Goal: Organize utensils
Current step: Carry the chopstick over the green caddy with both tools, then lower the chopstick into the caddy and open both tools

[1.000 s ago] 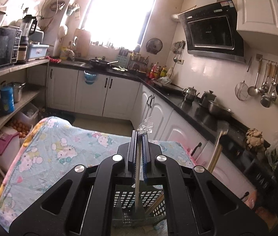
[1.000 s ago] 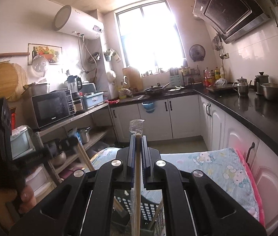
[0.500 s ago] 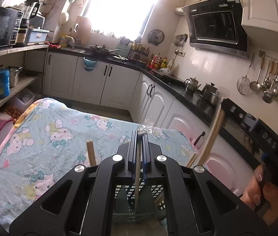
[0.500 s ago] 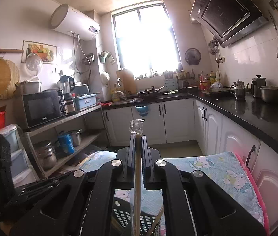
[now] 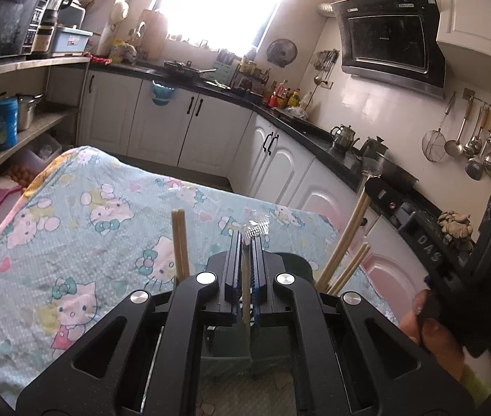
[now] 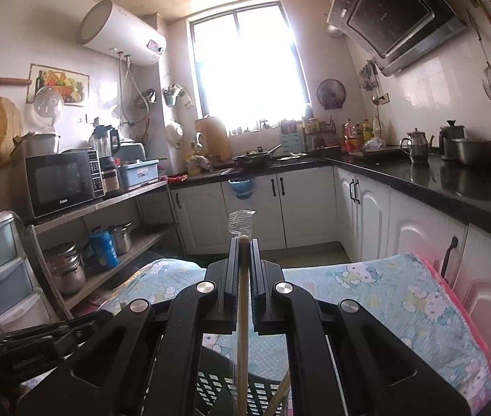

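My left gripper is shut on a pale chopstick in clear plastic wrap, its lower end going down into a dark green perforated holder under the jaws. A chopstick pair stands in the holder on the left. More chopsticks lean out on the right. My right gripper is shut on another wrapped chopstick above the same holder. In the left wrist view that gripper holds its stick slanting down toward the holder, a hand behind it.
The holder stands on a table under a Hello Kitty cloth. White cabinets under a black counter run along the right with kettles and a pot. Open shelves with a microwave and pots line the left. My left gripper's body shows low left.
Both grippers have sunk toward the holder with their chopsticks still gripped. Chopsticks standing in the holder have come into the left wrist view, and more tablecloth shows.
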`<state>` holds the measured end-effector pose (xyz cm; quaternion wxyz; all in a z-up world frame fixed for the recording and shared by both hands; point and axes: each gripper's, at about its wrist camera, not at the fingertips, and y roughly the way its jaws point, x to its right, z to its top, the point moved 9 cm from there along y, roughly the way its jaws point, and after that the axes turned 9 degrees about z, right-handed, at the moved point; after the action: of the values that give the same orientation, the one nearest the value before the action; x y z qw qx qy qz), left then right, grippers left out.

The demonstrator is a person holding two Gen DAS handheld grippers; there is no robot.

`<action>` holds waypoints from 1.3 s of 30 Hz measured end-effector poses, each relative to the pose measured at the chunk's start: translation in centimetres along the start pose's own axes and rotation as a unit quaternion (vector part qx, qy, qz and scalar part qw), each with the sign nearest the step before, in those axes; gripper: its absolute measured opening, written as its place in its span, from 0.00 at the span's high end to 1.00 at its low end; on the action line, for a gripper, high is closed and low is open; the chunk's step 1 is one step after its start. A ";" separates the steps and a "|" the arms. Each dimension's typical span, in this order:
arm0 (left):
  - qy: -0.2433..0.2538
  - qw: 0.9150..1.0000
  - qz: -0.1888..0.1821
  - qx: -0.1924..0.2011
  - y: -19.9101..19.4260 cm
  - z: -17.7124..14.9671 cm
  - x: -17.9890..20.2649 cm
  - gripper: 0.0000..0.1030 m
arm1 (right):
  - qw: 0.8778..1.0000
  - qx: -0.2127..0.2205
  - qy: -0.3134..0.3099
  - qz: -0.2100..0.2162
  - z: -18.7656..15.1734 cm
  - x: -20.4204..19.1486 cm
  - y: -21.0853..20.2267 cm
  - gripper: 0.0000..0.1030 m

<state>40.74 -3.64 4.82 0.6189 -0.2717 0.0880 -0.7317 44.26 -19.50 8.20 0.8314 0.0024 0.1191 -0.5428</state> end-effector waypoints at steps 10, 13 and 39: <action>0.014 1.000 -0.003 -0.008 -0.4 -1.0 0.1 0.99 | 1.000 0.011 0.010 -0.004 -1.7 0.4 -0.1 0.94; 0.012 1.000 -0.002 -0.011 -0.5 -1.2 -0.2 0.96 | 1.000 0.002 0.019 -0.003 -2.2 0.8 -0.4 0.94; -0.011 0.999 0.010 -0.040 -2.7 -3.2 -1.2 0.72 | 0.993 -0.095 0.067 0.005 -5.6 2.5 -4.7 0.85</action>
<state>36.90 -2.53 3.05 0.6158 -0.3032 0.1130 -0.7184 39.83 -22.93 2.87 0.8207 -0.0400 0.2255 -0.5234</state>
